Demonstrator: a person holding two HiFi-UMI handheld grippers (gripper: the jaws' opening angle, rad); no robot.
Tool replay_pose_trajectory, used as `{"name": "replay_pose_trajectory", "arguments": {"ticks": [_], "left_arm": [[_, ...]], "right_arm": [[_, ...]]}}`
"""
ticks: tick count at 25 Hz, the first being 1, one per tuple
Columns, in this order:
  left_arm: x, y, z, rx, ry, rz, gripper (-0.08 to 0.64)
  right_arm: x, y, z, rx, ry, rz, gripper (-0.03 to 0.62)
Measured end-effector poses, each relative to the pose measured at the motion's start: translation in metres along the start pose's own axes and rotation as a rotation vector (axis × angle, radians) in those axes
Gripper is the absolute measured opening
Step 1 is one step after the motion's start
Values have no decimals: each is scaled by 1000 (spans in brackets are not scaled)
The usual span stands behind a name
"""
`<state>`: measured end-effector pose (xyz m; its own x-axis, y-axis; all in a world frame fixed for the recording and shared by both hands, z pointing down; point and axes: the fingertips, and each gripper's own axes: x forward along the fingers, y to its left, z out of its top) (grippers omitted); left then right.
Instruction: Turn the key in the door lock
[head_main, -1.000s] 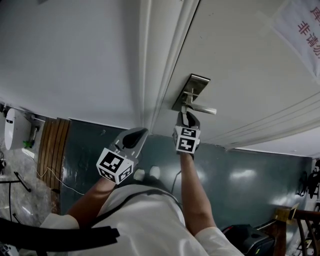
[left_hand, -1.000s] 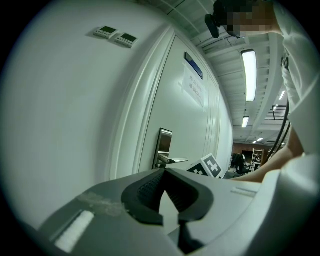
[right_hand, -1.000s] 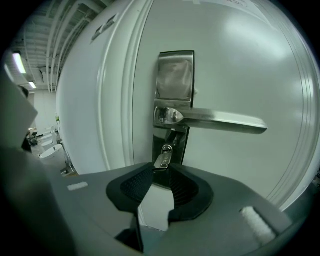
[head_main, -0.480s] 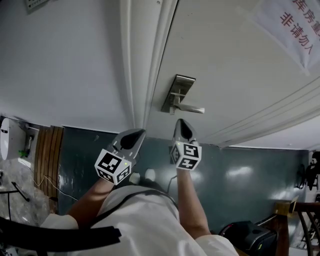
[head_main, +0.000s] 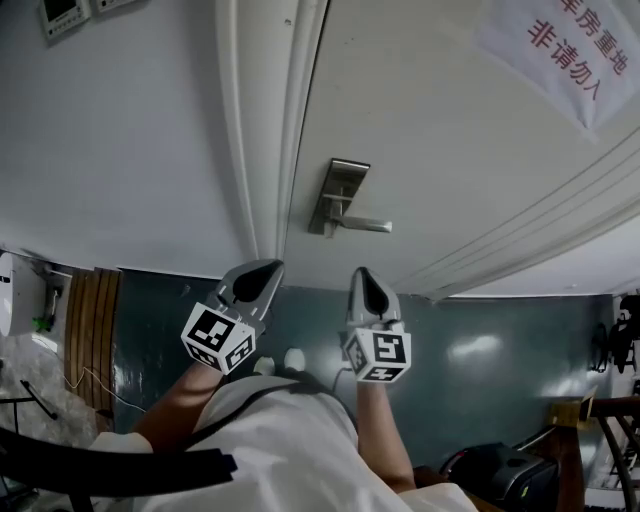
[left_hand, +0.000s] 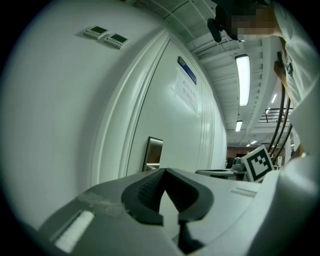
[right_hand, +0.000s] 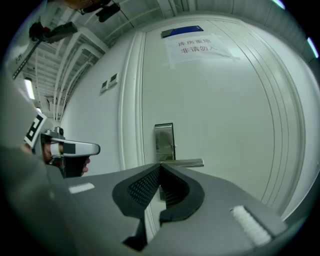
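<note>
A steel lock plate (head_main: 336, 192) with a lever handle (head_main: 362, 225) sits on the white door (head_main: 450, 150). I cannot make out a key on it. My right gripper (head_main: 363, 276) is below the handle and clear of the door, shut with nothing between its jaws. In the right gripper view the lock plate (right_hand: 164, 139) and handle (right_hand: 184, 162) lie just past the closed tips (right_hand: 160, 167). My left gripper (head_main: 266, 270) points at the door frame, also shut and empty. Its own view shows the lock plate (left_hand: 152, 152) beyond the tips (left_hand: 164, 172).
A paper sign (head_main: 560, 50) with red print hangs high on the door. Small wall panels (head_main: 60, 12) sit on the white wall left of the door frame (head_main: 262, 130). The dark green floor (head_main: 480, 350) and a wooden slatted piece (head_main: 88, 330) lie below.
My right gripper has drawn back from the lock under the handle and its jaws have closed. The left gripper has shifted only a little.
</note>
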<state>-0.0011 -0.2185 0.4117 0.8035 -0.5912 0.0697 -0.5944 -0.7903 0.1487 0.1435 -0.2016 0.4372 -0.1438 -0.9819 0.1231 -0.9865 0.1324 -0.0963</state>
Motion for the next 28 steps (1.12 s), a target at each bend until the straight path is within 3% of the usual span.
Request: {"name": "replay_pose_trajectory", "arguments": {"ticks": [14,28], "left_arm": [[-29,14,20,7,-41,71,5],[-35,12,24,24,-45,81,5]], "right_arm": [[-44,17,32,-6,-55,73,9],[-40,23,27,-20,-41,88,8]]}}
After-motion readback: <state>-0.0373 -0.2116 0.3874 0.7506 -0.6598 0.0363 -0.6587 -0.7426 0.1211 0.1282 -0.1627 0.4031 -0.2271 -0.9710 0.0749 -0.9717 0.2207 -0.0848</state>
